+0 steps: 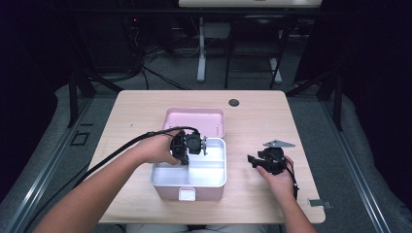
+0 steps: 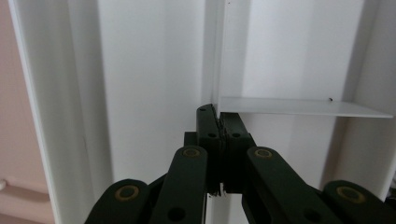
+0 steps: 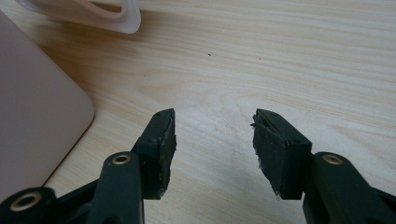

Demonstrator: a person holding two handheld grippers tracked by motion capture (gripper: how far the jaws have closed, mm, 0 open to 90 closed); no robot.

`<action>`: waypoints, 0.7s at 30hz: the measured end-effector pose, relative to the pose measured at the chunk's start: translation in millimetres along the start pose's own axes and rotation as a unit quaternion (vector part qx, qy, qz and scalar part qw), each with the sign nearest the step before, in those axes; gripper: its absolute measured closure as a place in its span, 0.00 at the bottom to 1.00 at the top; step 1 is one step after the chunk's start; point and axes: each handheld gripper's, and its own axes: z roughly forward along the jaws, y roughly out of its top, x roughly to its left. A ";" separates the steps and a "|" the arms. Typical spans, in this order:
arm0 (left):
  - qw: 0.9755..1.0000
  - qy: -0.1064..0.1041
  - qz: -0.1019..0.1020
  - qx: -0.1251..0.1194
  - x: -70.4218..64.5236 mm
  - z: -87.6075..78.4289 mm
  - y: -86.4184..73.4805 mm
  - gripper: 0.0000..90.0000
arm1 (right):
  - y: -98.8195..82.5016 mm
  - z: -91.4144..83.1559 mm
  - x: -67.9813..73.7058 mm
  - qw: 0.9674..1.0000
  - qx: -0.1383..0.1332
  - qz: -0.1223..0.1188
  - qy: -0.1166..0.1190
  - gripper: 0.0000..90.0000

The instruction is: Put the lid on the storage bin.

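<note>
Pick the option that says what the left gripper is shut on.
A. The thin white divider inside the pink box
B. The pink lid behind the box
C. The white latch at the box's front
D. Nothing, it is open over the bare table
A: in the left gripper view the left gripper is pinched shut on the edge of the thin white divider, and the high view shows it inside the pink box.

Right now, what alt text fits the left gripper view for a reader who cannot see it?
The left gripper has its black jaws closed on the thin white divider inside the lunch box, whose white walls and floor surround them. A second white partition branches off to the right just beyond the jaw tips.
</note>
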 end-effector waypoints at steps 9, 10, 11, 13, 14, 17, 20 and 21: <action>1.000 -0.004 -0.009 -0.011 0.7 5.2 -3.4 0.98 | 0.2 -0.4 0.4 1.000 -0.001 -0.002 0.001 0.54; 1.000 -0.004 -0.010 -0.012 0.6 5.6 -3.4 0.98 | 0.2 -0.4 0.5 1.000 -0.001 -0.002 0.001 0.54; 1.000 -0.004 -0.009 -0.012 0.6 5.7 -3.5 0.98 | 0.3 -0.5 0.6 1.000 -0.001 -0.002 0.000 0.54; 1.000 -0.003 -0.009 -0.012 0.6 5.9 -3.6 0.98 | 0.4 -0.7 0.9 1.000 0.000 -0.002 0.001 0.54; 1.000 -0.002 -0.010 -0.013 0.3 6.5 -3.6 0.98 | 0.4 -0.7 1.0 1.000 0.000 -0.002 0.000 0.54; 1.000 0.002 -0.010 -0.014 -0.4 7.0 -3.7 0.97 | 0.6 -0.2 1.1 1.000 0.000 -0.003 -0.001 0.54; 1.000 0.009 -0.017 -0.008 -1.7 5.0 -5.5 0.96 | 2.6 -0.6 2.6 1.000 0.002 -0.015 -0.008 0.54; 1.000 0.010 -0.018 -0.004 -1.9 4.1 -7.2 0.95 | 3.6 -0.9 2.8 1.000 0.003 -0.017 -0.007 0.54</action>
